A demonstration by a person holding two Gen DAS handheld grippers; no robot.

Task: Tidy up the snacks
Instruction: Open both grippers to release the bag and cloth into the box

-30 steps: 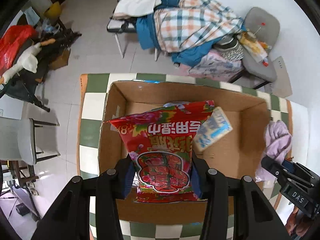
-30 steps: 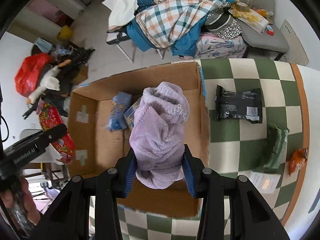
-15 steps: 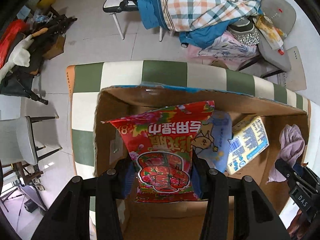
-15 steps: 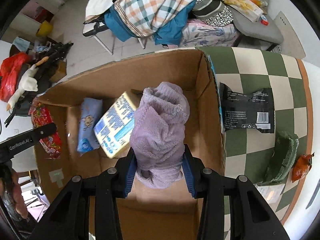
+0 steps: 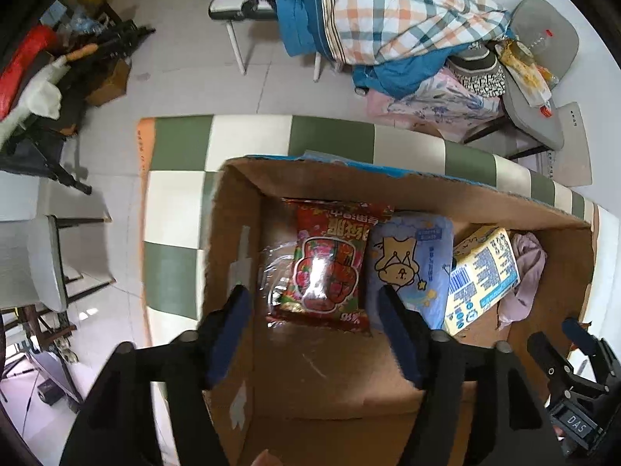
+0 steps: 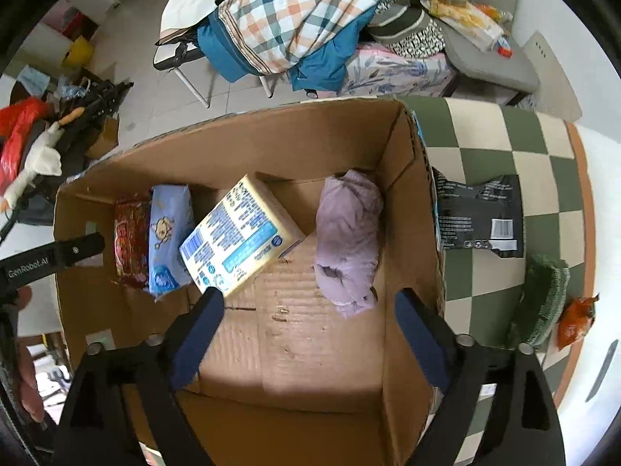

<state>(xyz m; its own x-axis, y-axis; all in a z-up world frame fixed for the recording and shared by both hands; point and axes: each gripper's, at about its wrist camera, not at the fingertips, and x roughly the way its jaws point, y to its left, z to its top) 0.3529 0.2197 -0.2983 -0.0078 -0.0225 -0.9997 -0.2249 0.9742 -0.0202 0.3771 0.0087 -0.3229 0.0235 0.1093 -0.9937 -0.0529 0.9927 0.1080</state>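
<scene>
A cardboard box (image 5: 236, 209) (image 6: 248, 136) stands on a green-and-cream checked table (image 5: 182, 139) (image 6: 485, 132). Inside lie a red snack bag (image 5: 326, 264) (image 6: 130, 240), a blue pack with a bear drawing (image 5: 411, 264) (image 6: 169, 233), a yellow-and-blue carton (image 5: 481, 275) (image 6: 236, 244) and a lilac cloth (image 5: 524, 272) (image 6: 347, 240). My left gripper (image 5: 314, 299) hangs open just above the red bag, holding nothing. My right gripper (image 6: 308, 303) is open over the box floor, just short of the lilac cloth.
On the table to the right of the box lie a black packet (image 6: 481, 217), a green pack (image 6: 543, 299) and a small orange packet (image 6: 578, 314). Beyond the table stand chairs piled with plaid bedding (image 5: 392, 11) (image 6: 310, 11). Clutter lines the floor on the left.
Both grippers have opened. The red bag dropped from the left gripper and the lilac cloth from the right; both now lie on the box floor.
</scene>
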